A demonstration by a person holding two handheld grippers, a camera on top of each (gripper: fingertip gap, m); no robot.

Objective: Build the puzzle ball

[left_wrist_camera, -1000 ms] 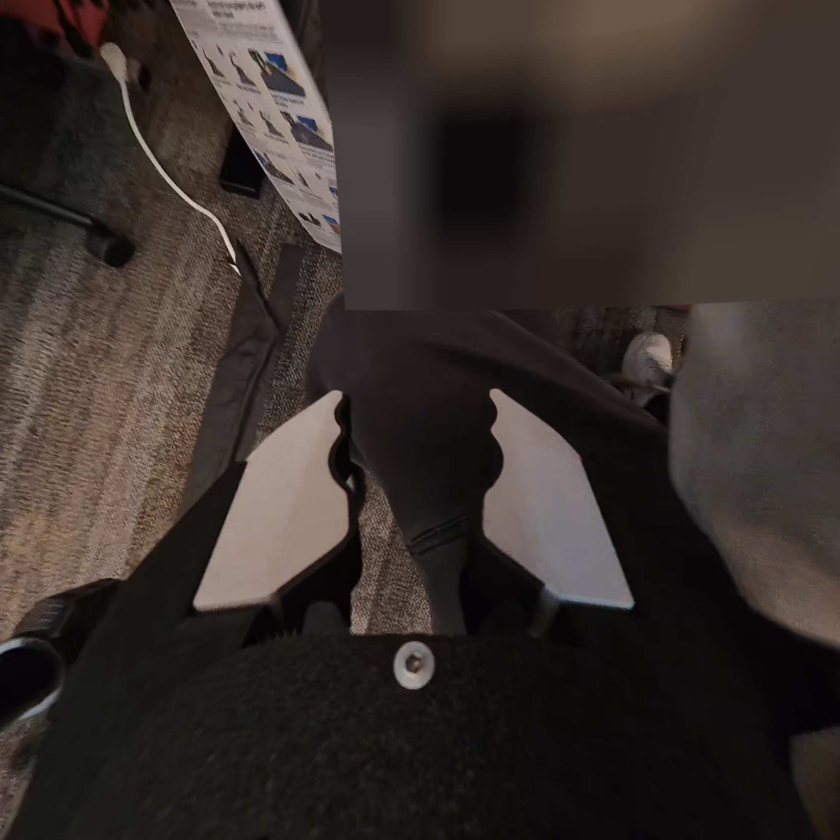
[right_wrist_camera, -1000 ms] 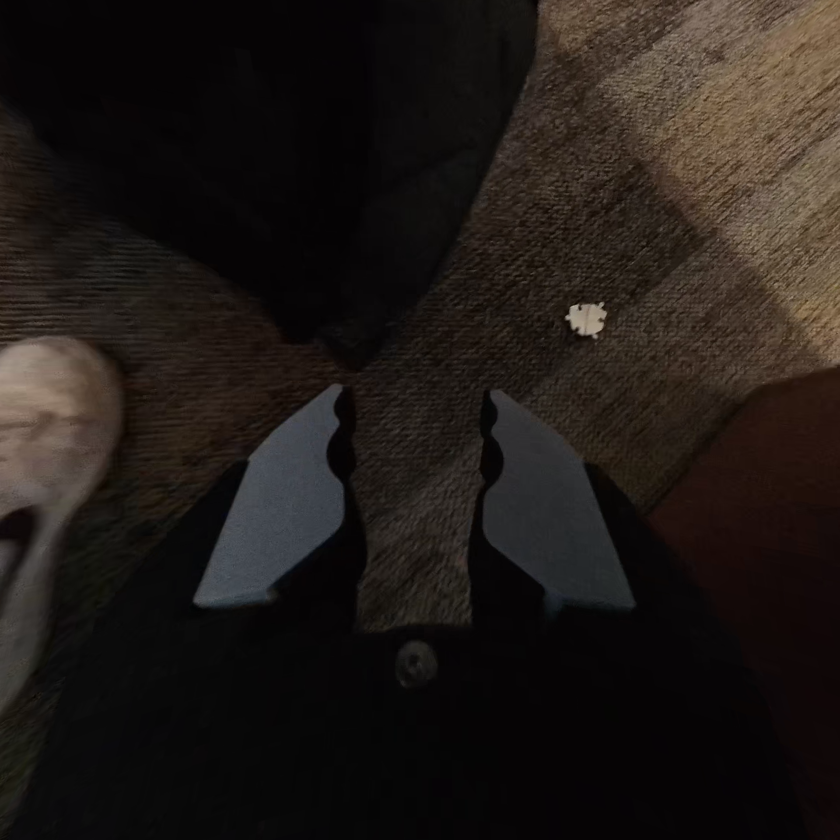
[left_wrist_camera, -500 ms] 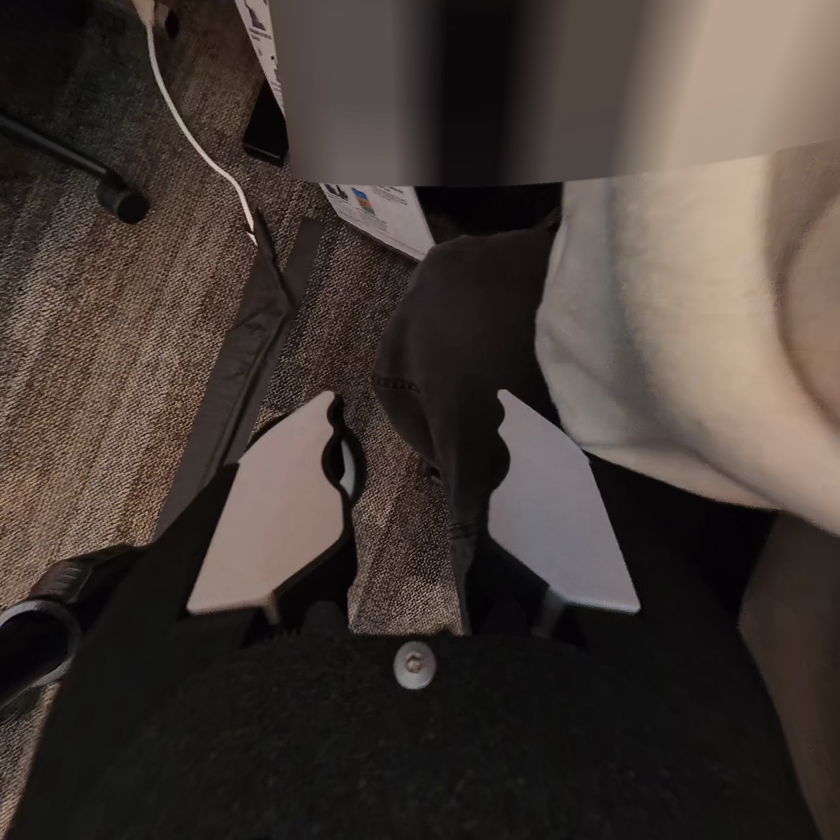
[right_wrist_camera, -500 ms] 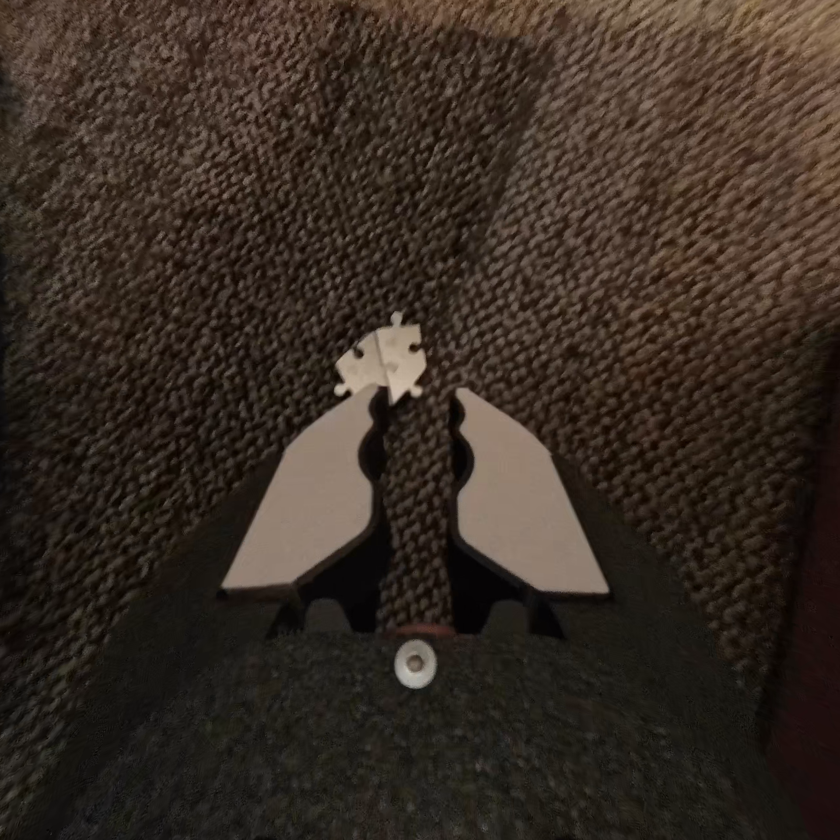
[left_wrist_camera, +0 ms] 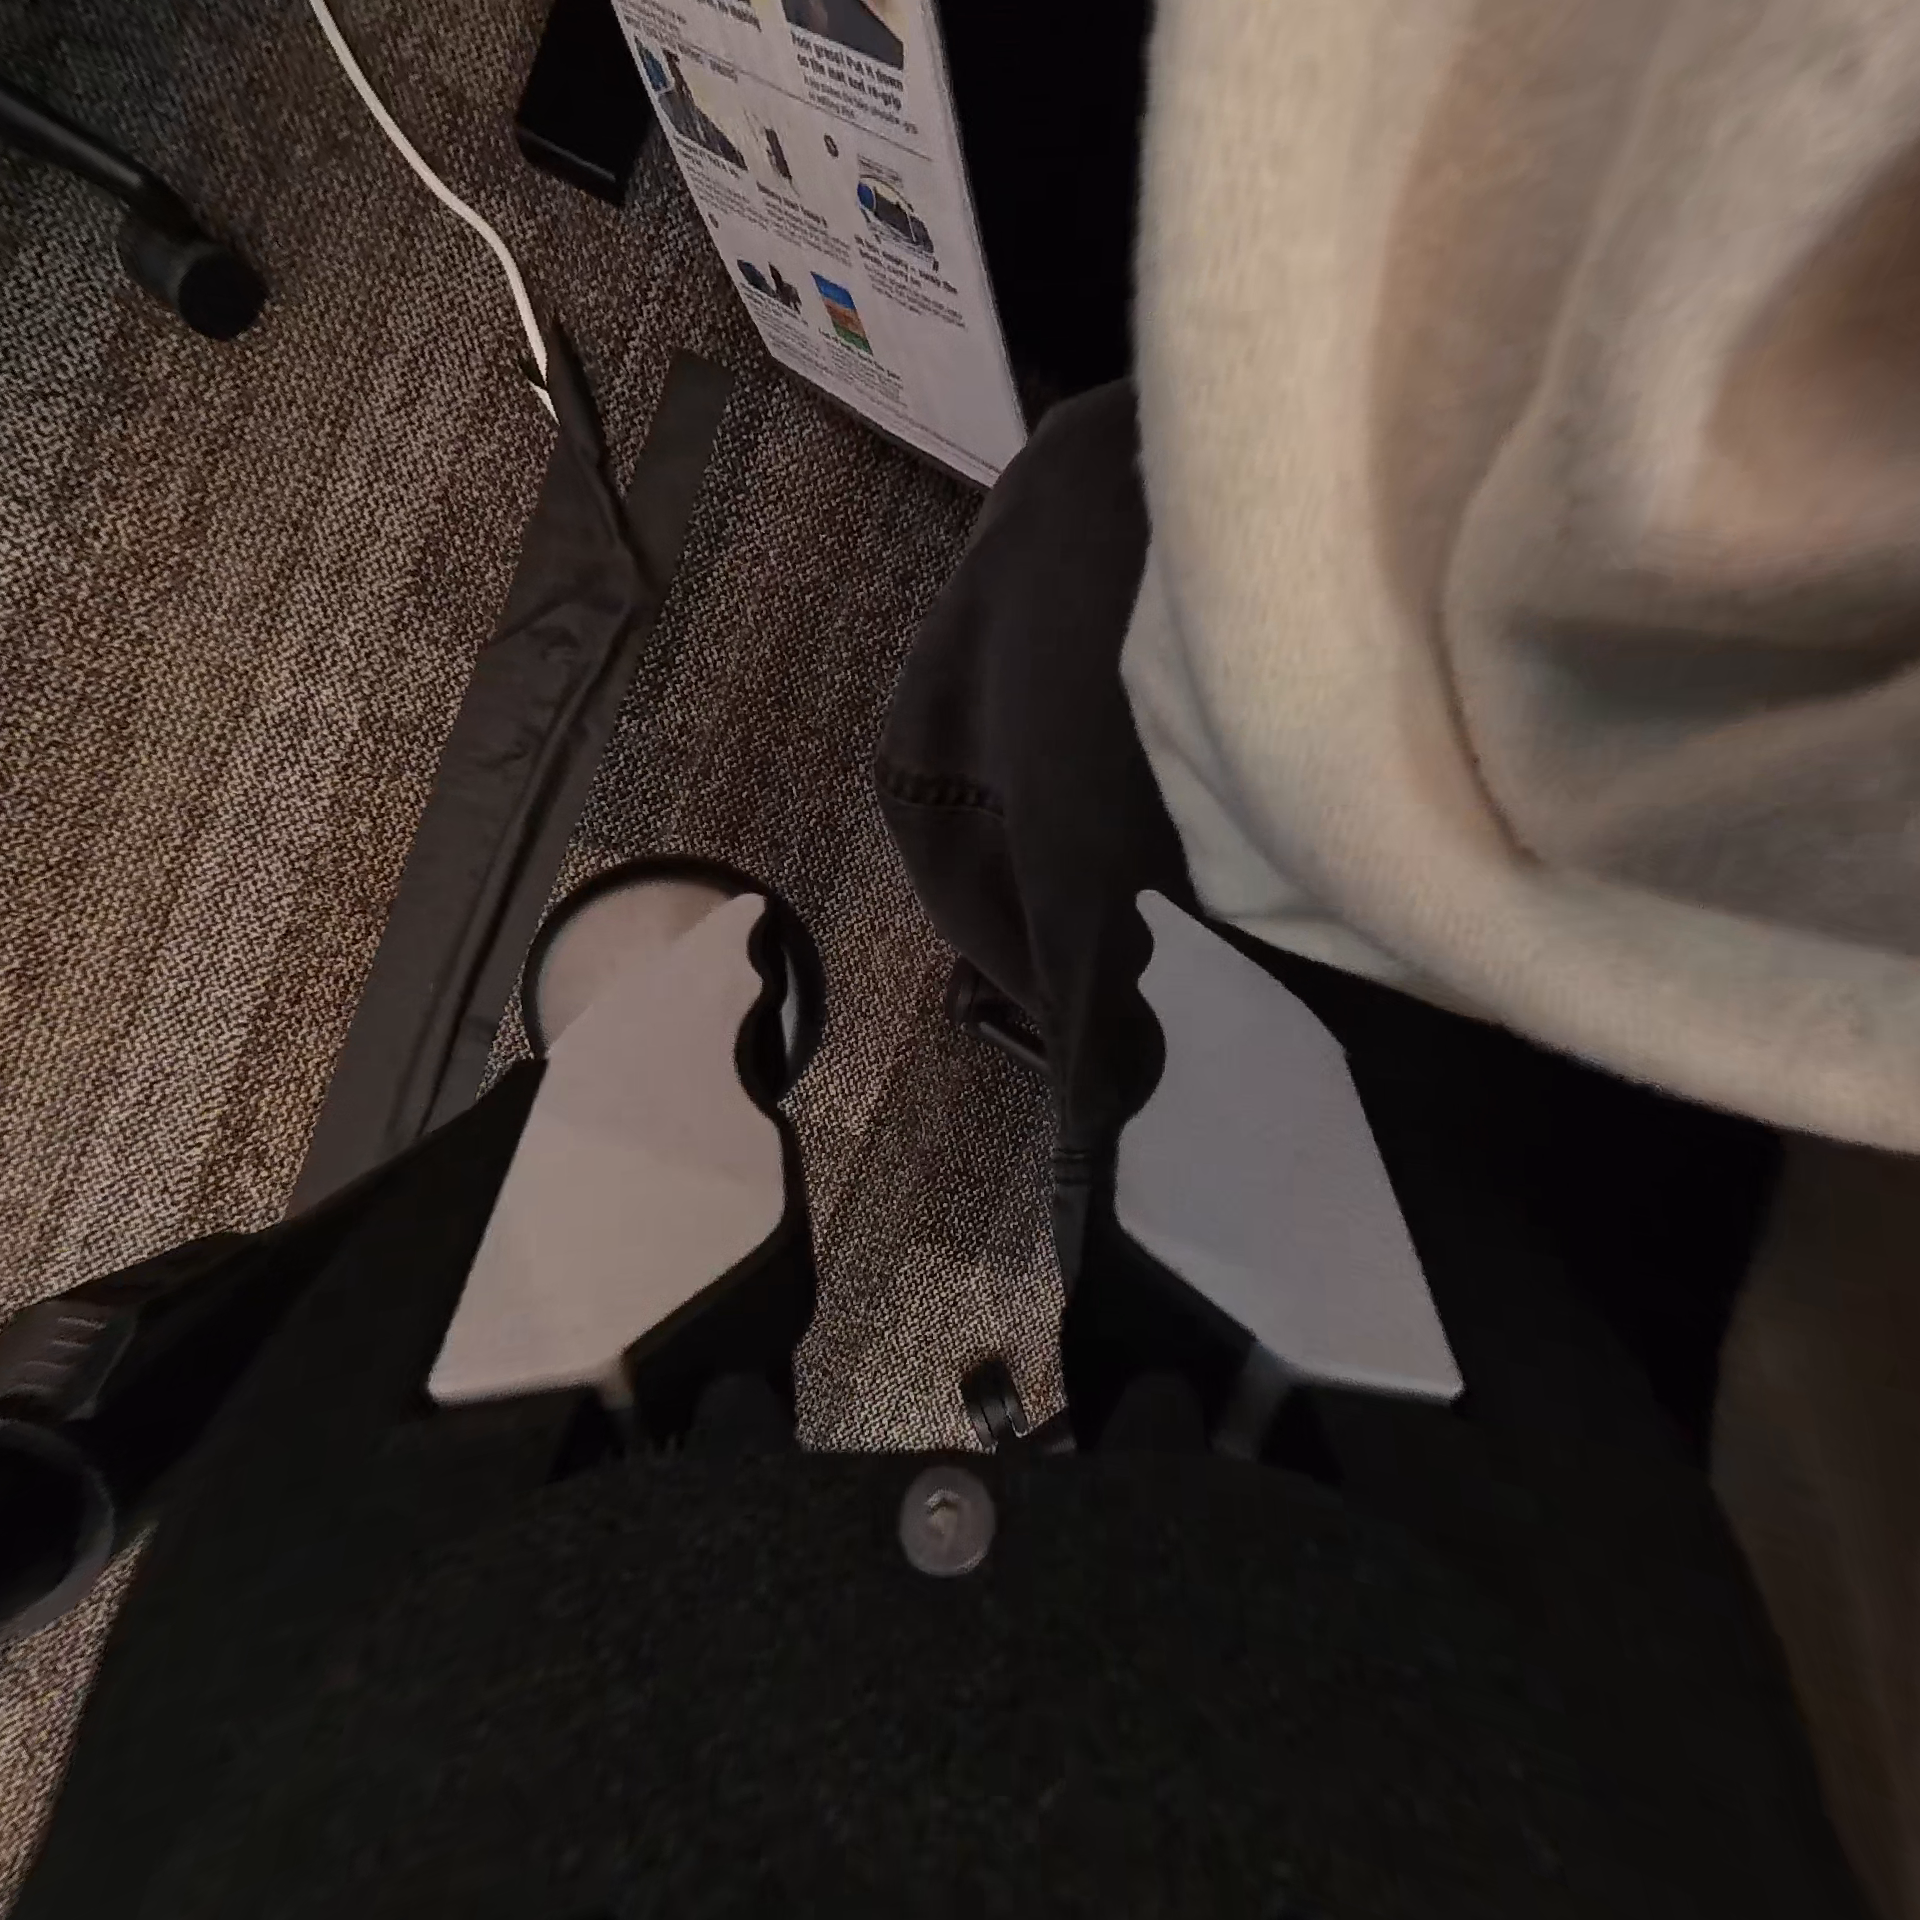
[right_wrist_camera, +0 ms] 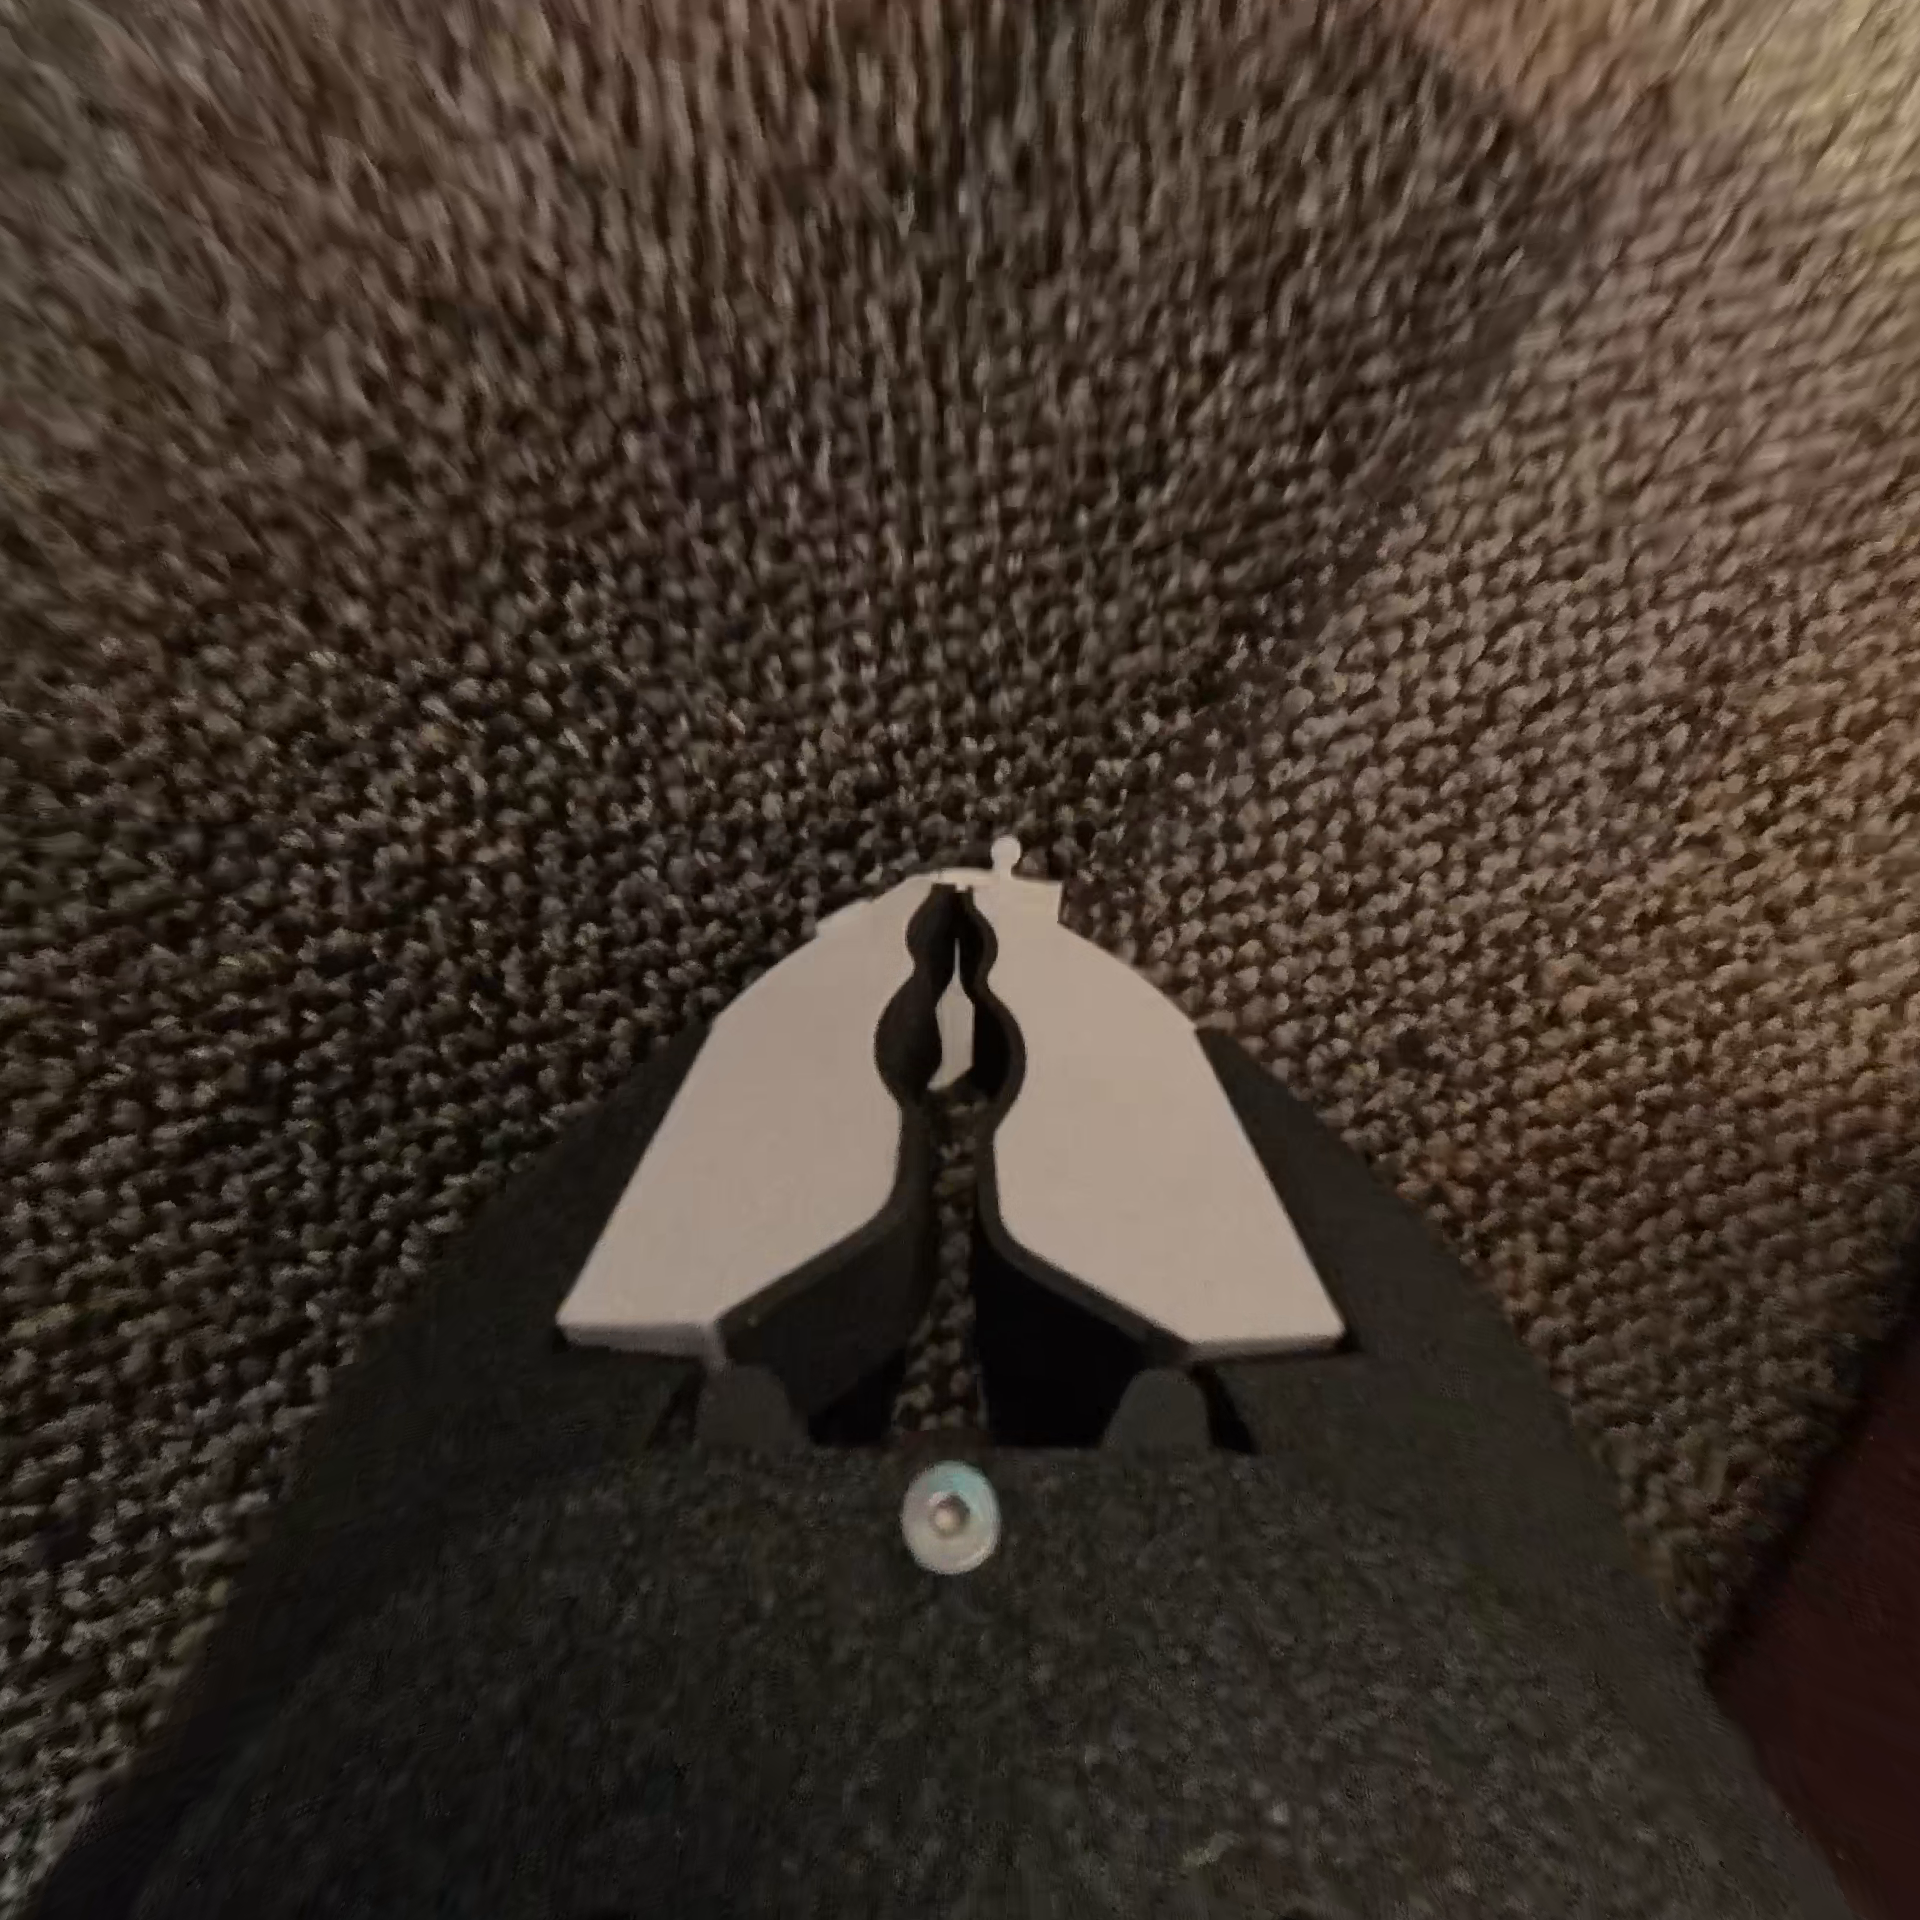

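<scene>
A: Left claw (left_wrist_camera: 951,977)?
B: Fingers spread, empty, above carpet (left_wrist_camera: 208,727); a pale sleeve (left_wrist_camera: 1507,468) hides the right side.
A: Right claw (right_wrist_camera: 961,914)?
B: Pinched together on the white puzzle piece (right_wrist_camera: 1003,868) at the carpet, mostly hidden behind the fingertips.

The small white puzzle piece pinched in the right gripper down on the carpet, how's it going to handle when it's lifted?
The small white puzzle piece looks thin and flat, so probably very light. Only its edge and knob show beyond the right gripper, so it may pivot or slip. It probably won't roll on the brown carpet.
</scene>
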